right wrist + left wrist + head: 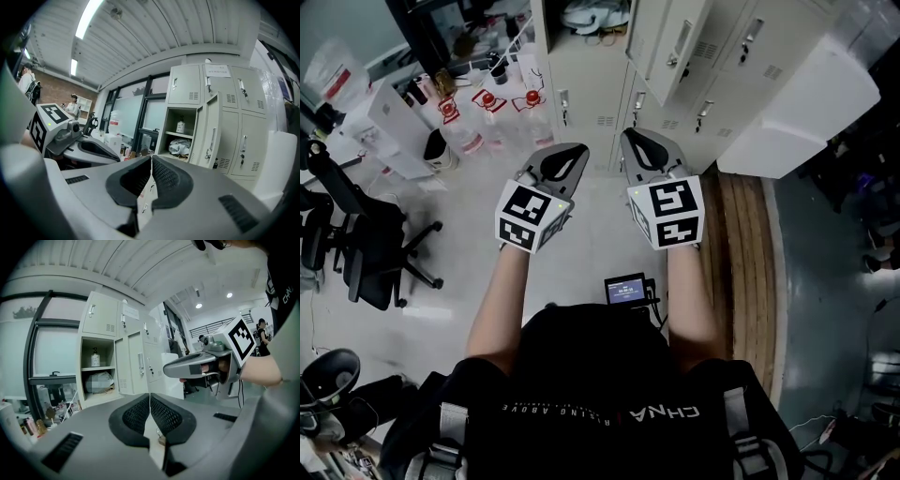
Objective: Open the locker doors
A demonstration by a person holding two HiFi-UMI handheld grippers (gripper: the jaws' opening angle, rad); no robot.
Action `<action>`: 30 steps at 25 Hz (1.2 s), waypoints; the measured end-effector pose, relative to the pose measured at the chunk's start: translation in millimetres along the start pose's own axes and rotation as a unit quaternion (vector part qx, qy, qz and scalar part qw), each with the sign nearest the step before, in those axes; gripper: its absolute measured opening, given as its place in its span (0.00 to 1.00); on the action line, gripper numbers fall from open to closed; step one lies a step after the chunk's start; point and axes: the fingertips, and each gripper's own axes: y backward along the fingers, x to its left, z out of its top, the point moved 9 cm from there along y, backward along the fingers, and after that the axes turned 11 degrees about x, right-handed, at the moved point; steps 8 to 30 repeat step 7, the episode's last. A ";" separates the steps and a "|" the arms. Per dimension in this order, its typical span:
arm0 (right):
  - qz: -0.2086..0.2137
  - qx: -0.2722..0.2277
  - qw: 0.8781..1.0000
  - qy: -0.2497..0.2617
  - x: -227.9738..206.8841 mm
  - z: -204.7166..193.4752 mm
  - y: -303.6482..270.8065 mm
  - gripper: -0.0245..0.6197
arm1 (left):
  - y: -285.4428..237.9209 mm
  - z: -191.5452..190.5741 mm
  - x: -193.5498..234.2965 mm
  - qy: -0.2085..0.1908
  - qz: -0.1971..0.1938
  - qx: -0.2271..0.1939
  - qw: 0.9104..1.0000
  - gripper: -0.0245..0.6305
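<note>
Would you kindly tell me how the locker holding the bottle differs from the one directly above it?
The bottle locker stands open, its door swung aside; the upper locker is shut. The bottle locker shows its shelf and bottle; the upper locker hides its inside. Both are pale metal.

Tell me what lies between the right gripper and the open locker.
Nothing: the head view shows only bare floor between the right gripper and the open locker.

The head view looks steeply down from above the person (600, 394) onto the left gripper (578, 150), the right gripper (630, 137) and the floor (581, 253) before the lockers (741, 66). Each gripper view sits low behind its own jaws, facing about level at those lockers (both share the open compartment (180, 136)), not close.
</note>
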 end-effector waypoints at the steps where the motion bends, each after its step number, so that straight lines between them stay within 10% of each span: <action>1: 0.000 0.000 1.000 0.000 0.4 0.4 -0.3 0.09 | -0.5 -0.1 0.6 0.001 -0.001 -0.001 1.000 0.07; 30: 0.000 0.001 1.000 -0.011 -0.5 -2.3 0.1 0.09 | -5.1 -0.8 -1.0 0.006 -0.009 -0.005 1.000 0.07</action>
